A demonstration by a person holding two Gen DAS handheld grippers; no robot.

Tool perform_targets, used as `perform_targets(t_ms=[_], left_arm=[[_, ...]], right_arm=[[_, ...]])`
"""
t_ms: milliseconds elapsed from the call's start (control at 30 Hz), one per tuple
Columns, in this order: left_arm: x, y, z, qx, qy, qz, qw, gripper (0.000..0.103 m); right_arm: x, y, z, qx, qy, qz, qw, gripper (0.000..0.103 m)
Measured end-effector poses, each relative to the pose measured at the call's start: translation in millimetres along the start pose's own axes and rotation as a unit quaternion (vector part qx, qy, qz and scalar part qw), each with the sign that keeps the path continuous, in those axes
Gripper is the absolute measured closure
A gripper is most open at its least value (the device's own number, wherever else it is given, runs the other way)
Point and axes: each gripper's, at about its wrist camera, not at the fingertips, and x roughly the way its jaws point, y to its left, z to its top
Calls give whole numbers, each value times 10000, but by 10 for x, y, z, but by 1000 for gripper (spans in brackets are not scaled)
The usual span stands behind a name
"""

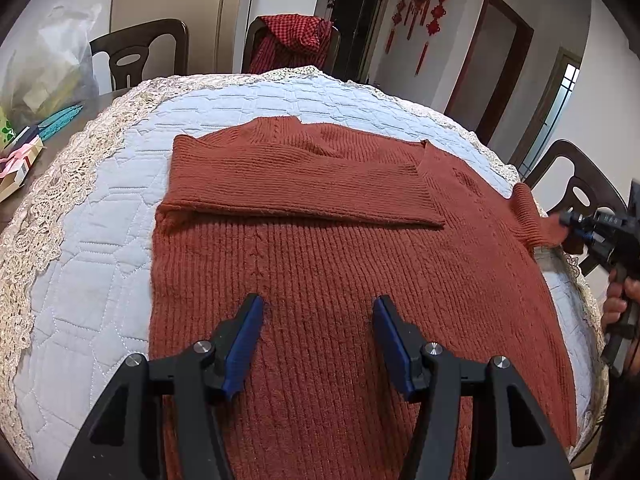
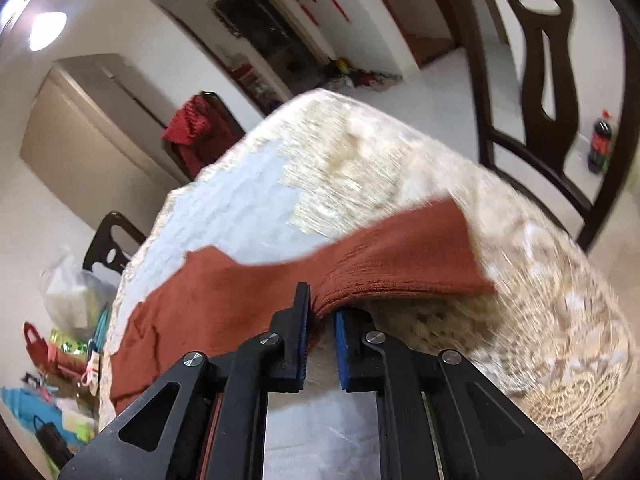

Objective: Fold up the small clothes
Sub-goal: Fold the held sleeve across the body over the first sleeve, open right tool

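So the rust ribbed-knit sweater (image 1: 320, 248) lies flat mid-table on the quilted, lace-edged cover (image 1: 100, 240), with bare quilt left toward the left edge. The left gripper (image 1: 318, 334) hovers over it, wide open and empty. The right gripper (image 2: 322, 320) pinches the sleeve cuff (image 2: 400, 256) by the right edge.

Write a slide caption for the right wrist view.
Right tool pinches the sweater's sleeve over the lace-edged tablecloth.

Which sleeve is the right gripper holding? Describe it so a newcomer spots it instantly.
On the quilted table cover lies a rust knit sweater. One sleeve is folded across its chest; the other sleeve trails off the table's edge, its cuff pinched in the right gripper.
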Motion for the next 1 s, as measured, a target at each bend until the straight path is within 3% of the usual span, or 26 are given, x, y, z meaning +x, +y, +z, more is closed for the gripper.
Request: perform_targets(t_ms=[133, 267, 400, 500, 633, 767, 1000], left_arm=[[-4, 8, 4, -24, -10, -37, 10000, 42], [-8, 21, 6, -72, -22, -91, 9999, 42], [-8, 42, 7, -137, -37, -169, 9998, 42], [-11, 56, 6, -180, -47, -221, 9996, 42], [-22, 33, 18, -123, -7, -201, 9997, 42], [-107, 40, 102, -152, 94, -376, 9991, 42], [-155, -75, 515, -51, -215, -588, 9980, 42]], right_arm=[[-71, 488, 103, -674, -138, 392, 9969, 93], [-48, 1115, 13, -1421, -36, 924, 9855, 93], [138, 1671, -278, -2132, 364, 1318, 9674, 93], [412, 1934, -580, -2656, 902, 1468, 9486, 89], [620, 1967, -851, -2842, 1420, 1443, 9371, 72], [509, 1815, -925, -2843, 1467, 1526, 9351, 71], [316, 1423, -752, -2225, 1083, 1302, 9601, 71]])
